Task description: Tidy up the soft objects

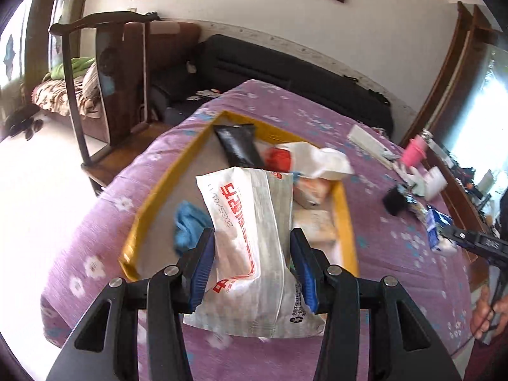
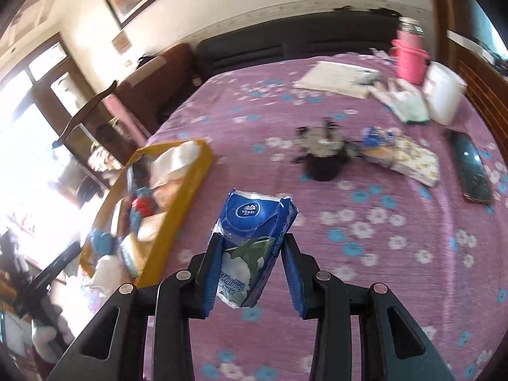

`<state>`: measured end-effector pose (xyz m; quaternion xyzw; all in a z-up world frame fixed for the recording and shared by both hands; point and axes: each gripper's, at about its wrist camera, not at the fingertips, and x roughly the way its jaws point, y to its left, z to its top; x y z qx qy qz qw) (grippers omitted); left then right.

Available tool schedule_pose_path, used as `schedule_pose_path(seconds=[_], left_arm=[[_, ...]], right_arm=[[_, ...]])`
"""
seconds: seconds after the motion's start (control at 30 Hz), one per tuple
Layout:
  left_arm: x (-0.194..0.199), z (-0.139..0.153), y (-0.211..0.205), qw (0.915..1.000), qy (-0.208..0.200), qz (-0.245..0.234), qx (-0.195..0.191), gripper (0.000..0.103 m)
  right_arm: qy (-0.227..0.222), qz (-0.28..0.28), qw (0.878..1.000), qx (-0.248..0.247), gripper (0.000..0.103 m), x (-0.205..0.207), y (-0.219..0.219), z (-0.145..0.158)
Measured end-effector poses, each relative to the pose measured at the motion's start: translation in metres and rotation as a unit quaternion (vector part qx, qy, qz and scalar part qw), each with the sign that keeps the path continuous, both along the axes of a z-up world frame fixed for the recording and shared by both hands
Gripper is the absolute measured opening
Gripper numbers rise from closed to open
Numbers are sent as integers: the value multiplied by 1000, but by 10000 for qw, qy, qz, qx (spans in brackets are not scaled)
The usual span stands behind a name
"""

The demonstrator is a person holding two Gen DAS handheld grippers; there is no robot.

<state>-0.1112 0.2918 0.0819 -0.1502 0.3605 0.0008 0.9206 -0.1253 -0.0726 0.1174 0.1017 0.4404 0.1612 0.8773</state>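
My left gripper [image 1: 252,238] is shut on a white plastic pack with red print [image 1: 250,241] and holds it above the near end of a yellow-rimmed box [image 1: 165,187] on the purple bed. The box holds a black pouch [image 1: 236,146], a blue cloth [image 1: 187,225], white tissue [image 1: 327,160] and other packs. My right gripper [image 2: 252,244] is shut on a blue Vinda tissue pack [image 2: 250,241] and holds it above the bedspread, right of the same box [image 2: 187,184]. The right gripper also shows at the right edge of the left wrist view [image 1: 444,233].
On the purple flowered bedspread [image 2: 365,222] lie a black object [image 2: 320,158], blue and patterned tissue packs [image 2: 400,155], a dark phone [image 2: 473,171], papers [image 2: 336,76], a pink cup [image 2: 409,60] and a white tub [image 2: 444,92]. A wooden chair [image 1: 104,79] stands left of the bed.
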Motion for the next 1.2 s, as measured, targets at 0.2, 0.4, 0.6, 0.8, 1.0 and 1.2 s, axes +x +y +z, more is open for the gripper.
schedule_pose_path(seconds=[0.2,0.4,0.6,0.8,1.0,1.2], left_arm=[[55,-1,25,9996,255,54,103,47],[116,-13,38,9980,590,41,225,55],[111,-11,51,9987,481,-45,-185,63],[63,22,74,9989,-130,64,-445,73],[19,32,89,9977,-381,153,-537,75],[-4,33,82,9982,-471,232,-304,76]], right_arm=[[85,501,9987,9,40,6,55,-5],[220,916,9955,-85,41,18,111,-14],[354,1370,9899,-11,41,28,157,-22],[516,1893,9800,321,41,36,199,-27],[555,2219,9735,51,41,35,246,-39],[822,2254,9704,-289,42,36,265,-61]])
